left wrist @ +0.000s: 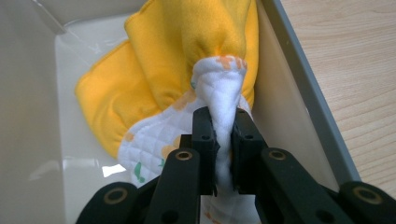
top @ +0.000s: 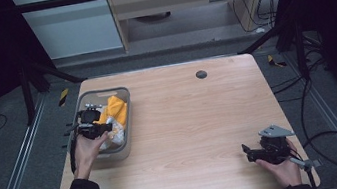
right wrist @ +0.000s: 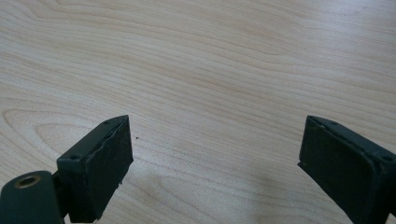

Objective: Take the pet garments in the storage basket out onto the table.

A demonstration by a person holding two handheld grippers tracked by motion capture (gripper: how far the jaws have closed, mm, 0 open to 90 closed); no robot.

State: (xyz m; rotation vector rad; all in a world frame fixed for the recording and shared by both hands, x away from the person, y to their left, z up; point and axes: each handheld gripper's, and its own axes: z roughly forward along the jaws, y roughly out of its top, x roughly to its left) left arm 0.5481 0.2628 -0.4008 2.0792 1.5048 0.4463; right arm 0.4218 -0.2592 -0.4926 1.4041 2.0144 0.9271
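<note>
The white cloth (left wrist: 219, 121) is pinched between the jaws, its lower part covered by them and cut off at the bottom edge. Much of the yellow cloth (left wrist: 154, 60) is hidden behind it. The bin's (left wrist: 299, 70) near end is cropped.

This was a recording lab or test room, not a home. The wooden desk (top: 186, 122) stood inside a frame of black metal struts (top: 269, 36) on a grey carpeted floor (top: 8, 149), with aluminium rails (top: 12, 178) running along both sides and black-and-yellow hazard tape (top: 63, 96) marking the floor. Loose black cables (top: 336, 145) trailed over the carpet at the right, and more hung beneath a pale wooden cabinet (top: 178, 2) at the back, beside dark curtained walls
</note>
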